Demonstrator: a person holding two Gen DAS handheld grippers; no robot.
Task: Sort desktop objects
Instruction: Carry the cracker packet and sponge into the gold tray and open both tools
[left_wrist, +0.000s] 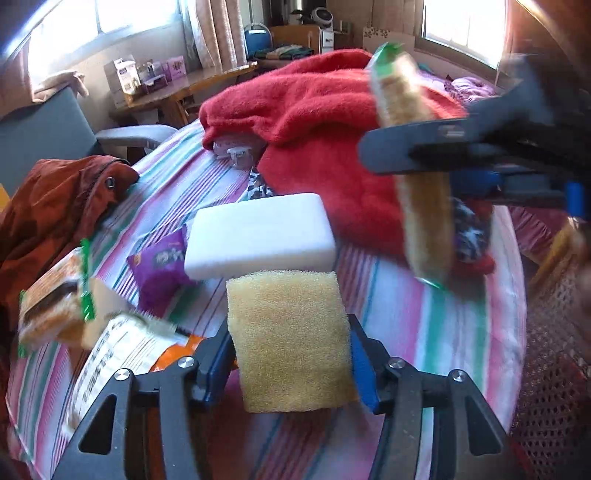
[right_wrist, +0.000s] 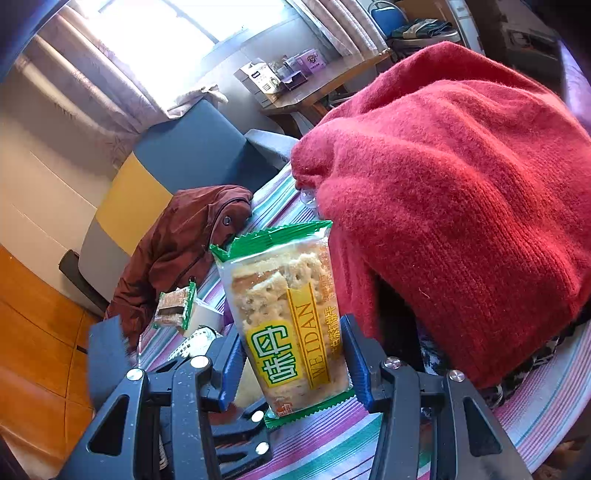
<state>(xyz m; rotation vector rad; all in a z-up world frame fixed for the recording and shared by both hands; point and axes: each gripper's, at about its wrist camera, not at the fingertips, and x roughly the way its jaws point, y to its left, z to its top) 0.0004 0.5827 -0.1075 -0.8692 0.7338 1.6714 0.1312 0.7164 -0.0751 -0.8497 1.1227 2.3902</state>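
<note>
The left gripper tilts steeply downward, clamped on a yellow sponge, a white foam block just beyond; the right gripper angles down, gripping an upright cracker packet over the striped tabletop.

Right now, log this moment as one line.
left gripper: shut on yellow sponge | right gripper: shut on cracker packet | white sponge: on striped cloth

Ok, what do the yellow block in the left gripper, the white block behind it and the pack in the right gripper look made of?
Yellow block: coarse open-pored foam, matte, likely a sponge; its surface is pitted all over.
White block: fine dense foam, smooth and matte with rounded edges, possibly melamine sponge.
Cracker pack: thin glossy plastic film, clear above and printed below, with crimped zigzag green ends; crackers show through.
</note>
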